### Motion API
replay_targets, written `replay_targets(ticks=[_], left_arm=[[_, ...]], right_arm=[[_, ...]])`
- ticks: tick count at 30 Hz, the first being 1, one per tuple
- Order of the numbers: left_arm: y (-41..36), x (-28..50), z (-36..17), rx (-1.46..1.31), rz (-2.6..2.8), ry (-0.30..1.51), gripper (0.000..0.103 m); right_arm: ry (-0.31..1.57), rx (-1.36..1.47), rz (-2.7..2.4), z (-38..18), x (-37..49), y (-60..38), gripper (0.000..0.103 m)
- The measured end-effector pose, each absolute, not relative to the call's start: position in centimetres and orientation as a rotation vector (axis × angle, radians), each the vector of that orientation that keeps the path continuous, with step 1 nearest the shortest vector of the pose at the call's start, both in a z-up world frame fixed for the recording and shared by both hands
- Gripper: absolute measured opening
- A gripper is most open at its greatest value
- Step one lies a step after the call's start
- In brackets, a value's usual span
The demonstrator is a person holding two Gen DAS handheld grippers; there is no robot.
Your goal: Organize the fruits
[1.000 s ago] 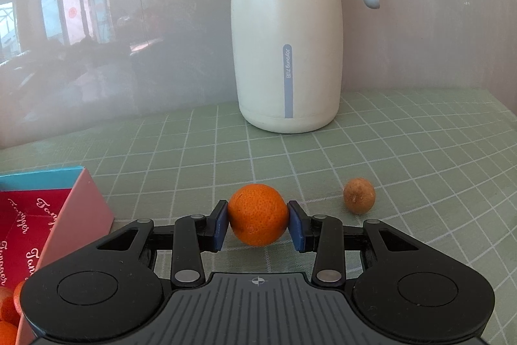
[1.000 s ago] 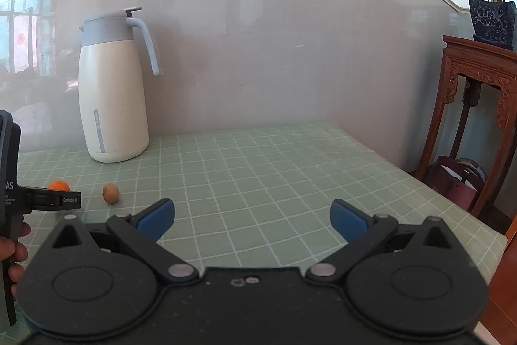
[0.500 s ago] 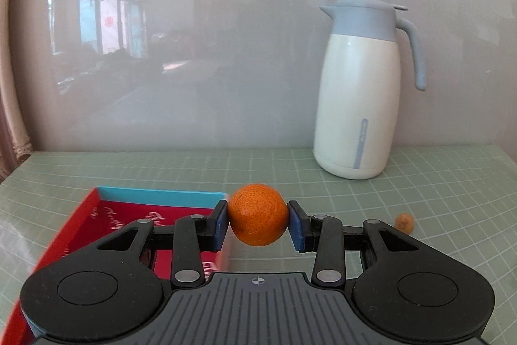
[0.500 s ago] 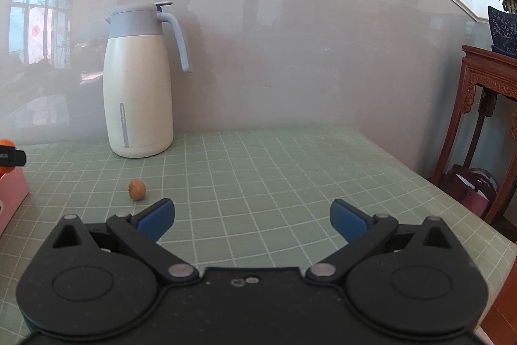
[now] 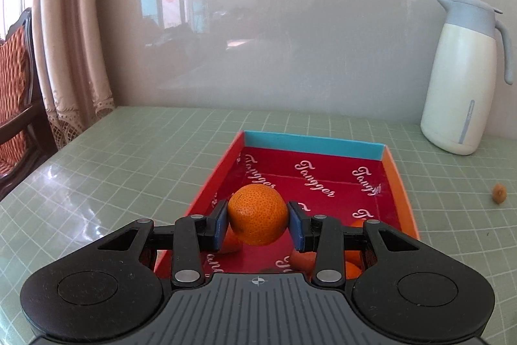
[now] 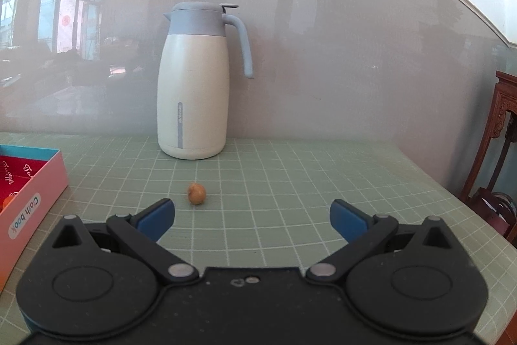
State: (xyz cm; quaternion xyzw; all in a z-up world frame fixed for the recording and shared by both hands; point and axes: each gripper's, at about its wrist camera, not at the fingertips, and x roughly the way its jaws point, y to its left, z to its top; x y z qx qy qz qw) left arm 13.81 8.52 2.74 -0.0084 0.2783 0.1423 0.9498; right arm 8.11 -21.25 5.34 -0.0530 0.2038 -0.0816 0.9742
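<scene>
My left gripper [image 5: 257,227] is shut on an orange mandarin [image 5: 257,214] and holds it above the near end of a red box [image 5: 315,147] with a blue far wall. Several other mandarins [image 5: 353,264] lie in the box, partly hidden by the gripper. A small brown longan [image 5: 499,193] lies on the table right of the box; it also shows in the right wrist view [image 6: 196,193]. My right gripper [image 6: 252,215] is open and empty, a little short and to the right of the longan. The box's pink side [image 6: 29,209] shows at the left of that view.
A tall cream thermos jug with a grey-blue lid [image 6: 194,86] stands at the back by the wall, also seen in the left wrist view [image 5: 465,80]. The table has a green grid cloth [image 6: 290,183]. A wooden chair [image 5: 16,105] stands left, a carved stand [image 6: 504,131] right.
My left gripper has carried the mandarin leftward from beside the longan to over the red box. My right gripper has swung left and nearer to the longan, still open.
</scene>
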Motion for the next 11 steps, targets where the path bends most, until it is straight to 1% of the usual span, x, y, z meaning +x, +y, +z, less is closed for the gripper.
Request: replay_targets(ticks=[11], left_arm=[[10.0, 13.5, 1.4, -0.051, 0.308, 0.624, 0.039]], right_arm=[[0.406, -0.129, -0.120, 5.4, 8.8, -18.6, 0.103]])
